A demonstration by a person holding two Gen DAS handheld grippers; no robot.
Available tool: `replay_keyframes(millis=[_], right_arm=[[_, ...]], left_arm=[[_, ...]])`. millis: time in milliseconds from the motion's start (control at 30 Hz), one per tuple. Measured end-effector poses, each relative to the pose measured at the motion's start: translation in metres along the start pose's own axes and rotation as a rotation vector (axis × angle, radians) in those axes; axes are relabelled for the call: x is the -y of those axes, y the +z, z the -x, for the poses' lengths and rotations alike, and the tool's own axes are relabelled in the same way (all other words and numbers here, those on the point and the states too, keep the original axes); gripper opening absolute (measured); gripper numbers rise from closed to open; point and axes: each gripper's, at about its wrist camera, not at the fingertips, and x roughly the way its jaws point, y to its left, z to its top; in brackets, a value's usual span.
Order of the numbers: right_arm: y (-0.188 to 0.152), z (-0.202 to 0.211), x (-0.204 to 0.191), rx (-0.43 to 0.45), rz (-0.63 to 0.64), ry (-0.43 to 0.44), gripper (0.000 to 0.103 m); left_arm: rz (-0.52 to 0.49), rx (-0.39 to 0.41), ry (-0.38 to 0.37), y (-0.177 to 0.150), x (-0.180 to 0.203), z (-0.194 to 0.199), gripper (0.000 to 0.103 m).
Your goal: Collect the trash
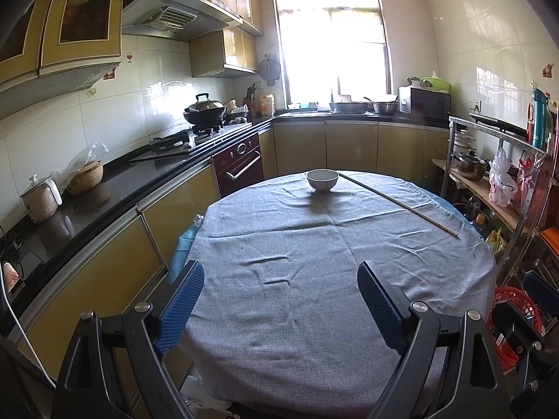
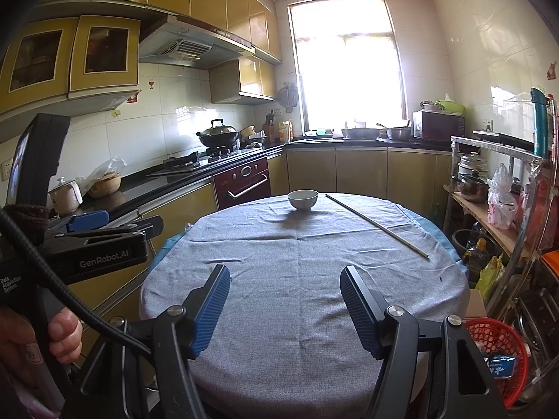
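A round table with a grey cloth (image 1: 314, 279) (image 2: 297, 279) fills the middle of both views. A white bowl (image 1: 322, 180) (image 2: 303, 199) stands at its far edge. A long thin stick (image 1: 398, 203) (image 2: 377, 225) lies on the cloth at the far right. My left gripper (image 1: 281, 274) is open and empty above the near part of the table. My right gripper (image 2: 285, 279) is open and empty above the near edge. The left gripper's body (image 2: 97, 241) shows at the left of the right wrist view. A red basket (image 2: 503, 352) (image 1: 517, 314) on the floor to the right holds a blue packet (image 2: 501, 363).
A black counter (image 1: 115, 188) with a stove, wok (image 1: 205, 110) and pots runs along the left. A metal rack (image 1: 506, 174) with pots and bags stands at the right. A microwave (image 1: 424, 101) sits at the back under the bright window.
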Motion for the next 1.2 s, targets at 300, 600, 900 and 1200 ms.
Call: replay_keyframes(millis=[300, 600, 900, 1200], right_arm=[[-0.0005, -0.0006, 0.0018, -0.002, -0.002, -0.001, 0.069], [-0.0012, -0.0006, 0.0033, -0.001, -0.003, -0.002, 0.069], [-0.0017, -0.0007, 0.0037, -0.002, -0.004, -0.002, 0.069], [-0.0025, -0.0011, 0.0046, -0.002, -0.004, -0.005, 0.069]], left_arm=[[0.002, -0.004, 0.003, -0.0019, -0.0011, -0.0020, 0.090], [0.002, -0.005, 0.006, -0.0032, -0.0012, -0.0027, 0.090], [0.003, -0.007, 0.006, -0.0043, -0.0013, -0.0027, 0.090], [0.003, -0.007, 0.005, -0.0052, 0.0003, -0.0028, 0.090]])
